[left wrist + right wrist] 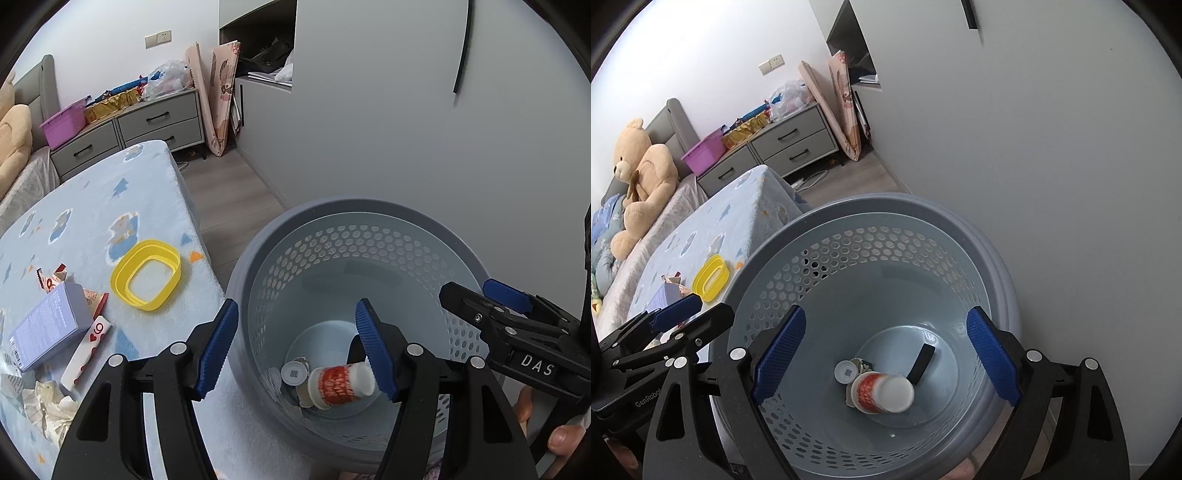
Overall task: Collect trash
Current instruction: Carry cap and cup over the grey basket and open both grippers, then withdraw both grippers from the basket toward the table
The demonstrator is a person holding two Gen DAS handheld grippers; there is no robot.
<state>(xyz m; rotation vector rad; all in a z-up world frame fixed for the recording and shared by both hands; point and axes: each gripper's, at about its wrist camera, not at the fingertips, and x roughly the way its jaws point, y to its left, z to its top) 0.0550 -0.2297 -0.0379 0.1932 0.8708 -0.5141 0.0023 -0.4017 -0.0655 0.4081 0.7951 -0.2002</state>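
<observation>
A: Is the way down into the bin [827, 221] free?

B: Yes, its mouth is wide and uncovered. Only the paper cup [882, 391], a lid [845, 370] and a black strip [922, 363] lie at the bottom.

A: And around it?

B: A grey wall [1052, 166] stands close behind it. To its left, the bed [92, 206] carries a yellow frame [147, 273], a box [48, 328], wrappers [88, 347] and tissue [48, 406], with bare cloth between them. The right hand-held gripper [471, 291] reaches over the rim.

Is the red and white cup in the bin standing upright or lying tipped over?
Tipped over. The cup lies on its side on the bin floor, its base facing the camera, beside a white round lid.
</observation>
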